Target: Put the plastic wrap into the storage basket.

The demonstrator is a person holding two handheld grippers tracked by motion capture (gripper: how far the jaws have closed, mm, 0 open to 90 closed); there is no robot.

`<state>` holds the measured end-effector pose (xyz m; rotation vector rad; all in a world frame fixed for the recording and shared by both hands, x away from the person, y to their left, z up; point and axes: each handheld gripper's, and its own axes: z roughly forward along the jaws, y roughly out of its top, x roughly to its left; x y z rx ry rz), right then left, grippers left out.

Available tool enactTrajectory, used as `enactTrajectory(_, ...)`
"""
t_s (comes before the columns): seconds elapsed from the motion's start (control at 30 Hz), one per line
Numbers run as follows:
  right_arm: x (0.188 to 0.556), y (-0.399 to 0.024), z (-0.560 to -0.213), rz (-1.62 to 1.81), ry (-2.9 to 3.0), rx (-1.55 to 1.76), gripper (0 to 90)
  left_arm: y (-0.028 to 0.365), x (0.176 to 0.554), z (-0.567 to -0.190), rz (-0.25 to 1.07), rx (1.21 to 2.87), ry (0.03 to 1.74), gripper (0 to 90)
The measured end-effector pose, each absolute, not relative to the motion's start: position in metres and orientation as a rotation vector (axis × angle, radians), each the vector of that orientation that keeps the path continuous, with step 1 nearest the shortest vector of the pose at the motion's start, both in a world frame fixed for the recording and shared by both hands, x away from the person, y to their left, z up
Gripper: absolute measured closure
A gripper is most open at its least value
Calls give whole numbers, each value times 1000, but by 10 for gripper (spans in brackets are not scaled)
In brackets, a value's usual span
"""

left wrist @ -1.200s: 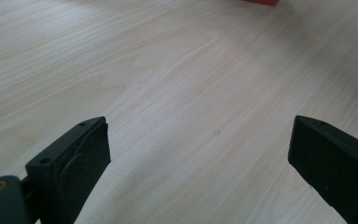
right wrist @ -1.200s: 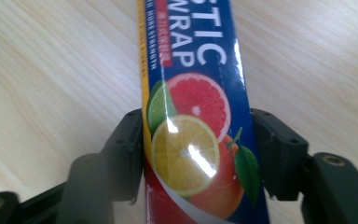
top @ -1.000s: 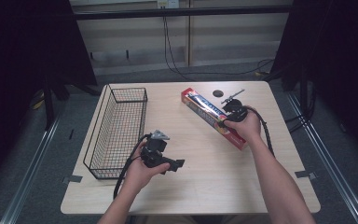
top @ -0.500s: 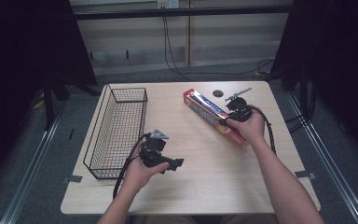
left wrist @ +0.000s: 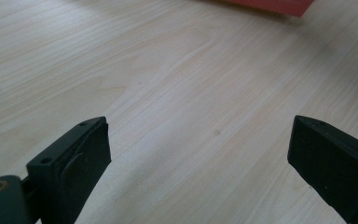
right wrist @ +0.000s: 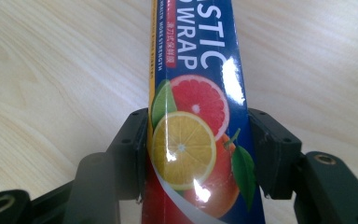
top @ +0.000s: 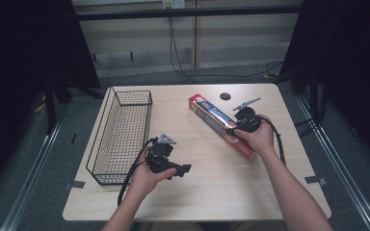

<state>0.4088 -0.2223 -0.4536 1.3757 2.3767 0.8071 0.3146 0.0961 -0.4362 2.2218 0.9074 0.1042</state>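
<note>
Plastic wrap box (top: 223, 126) lies diagonally on the right half of the wooden table (top: 207, 192), clamped near its front end by the right gripper (top: 243, 126).

From the right gripper view, the two black jaws press flat against both long sides of the box (right wrist: 193, 112), just where the printed citrus slices sit, and the box runs away from the camera along the table. The person's right hand (top: 255, 137) wraps the gripper body, its cable looping off beside the wrist. The left gripper (top: 178, 169) rests low over bare wood near the middle of the table, held in the left hand (top: 147, 175); its jaws stand wide apart with nothing between them. A black wire basket (top: 120, 134) stands along the left side of the table, just beside the left hand, well apart from the box.
</note>
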Motion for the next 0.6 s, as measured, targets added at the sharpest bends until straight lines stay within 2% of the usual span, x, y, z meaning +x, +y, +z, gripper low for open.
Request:
enactTrajectory(0.4,411,-221,-464,820,2370,1370,403,92,313,-439,95,2230,903,56)
enactTrajectory(0.6,423,-208,-464,805,2364,1351,317,93,315,-439,93,2236,902,56)
